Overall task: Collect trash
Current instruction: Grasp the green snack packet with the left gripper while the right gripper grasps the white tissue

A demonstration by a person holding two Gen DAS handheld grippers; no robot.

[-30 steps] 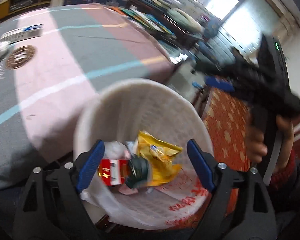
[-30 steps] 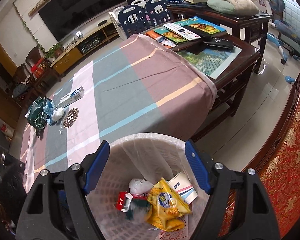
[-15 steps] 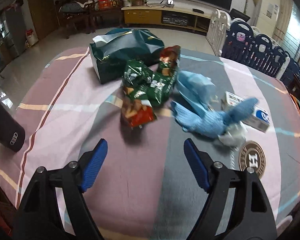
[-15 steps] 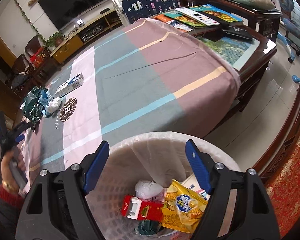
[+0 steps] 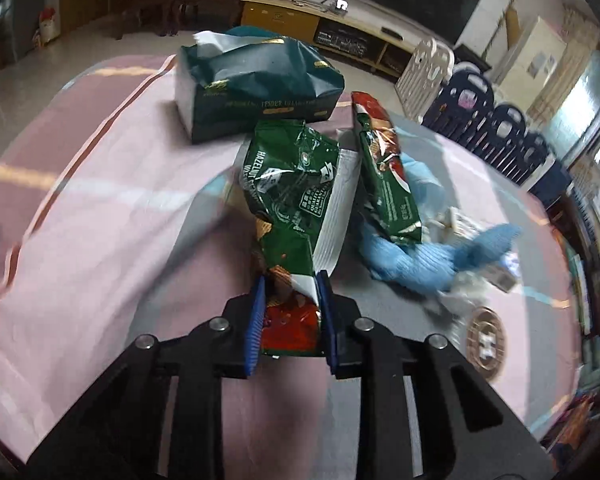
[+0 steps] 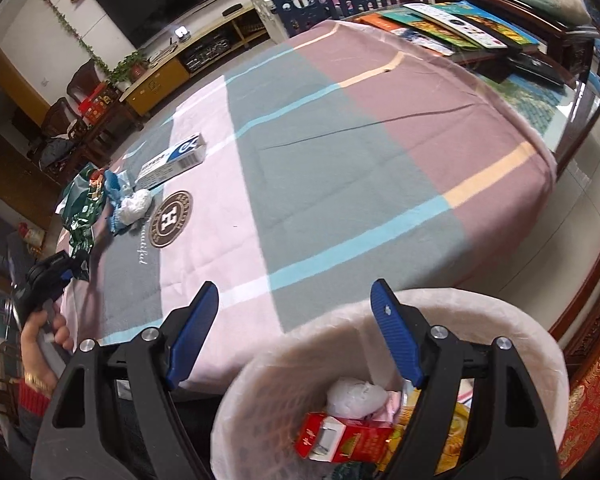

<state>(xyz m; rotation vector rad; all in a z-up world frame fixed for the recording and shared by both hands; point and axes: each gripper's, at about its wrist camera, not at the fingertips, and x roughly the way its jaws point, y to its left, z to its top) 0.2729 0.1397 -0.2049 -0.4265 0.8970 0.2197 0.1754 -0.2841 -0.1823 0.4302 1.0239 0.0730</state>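
Note:
My left gripper [image 5: 290, 312] is shut on the near end of a green hazelnut wafer wrapper [image 5: 296, 196] that lies on the striped tablecloth [image 5: 100, 220]. A second green and red wrapper [image 5: 384, 168] lies beside it, partly over a blue cloth [image 5: 420, 258]. My right gripper [image 6: 296, 336] is open and empty above the near rim of a white mesh bin [image 6: 532, 344]. The bin holds a red carton [image 6: 340, 438], a white wad and a yellow snack bag. In the right wrist view the left gripper [image 6: 50, 274] is at the far left, at the wrapper pile [image 6: 82, 216].
A dark green tissue pack [image 5: 256, 88] stands behind the wrappers. A white and blue box [image 6: 172, 164], a white crumpled wad [image 6: 134, 206] and a round logo patch [image 6: 171, 218] are on the cloth. Books and remotes [image 6: 452, 28] cover the far right of the table.
My left gripper swung from the bin to the wrapper pile, moved in and shut on the green wrapper's near end. My right gripper stayed open by the bin, shifting slightly left.

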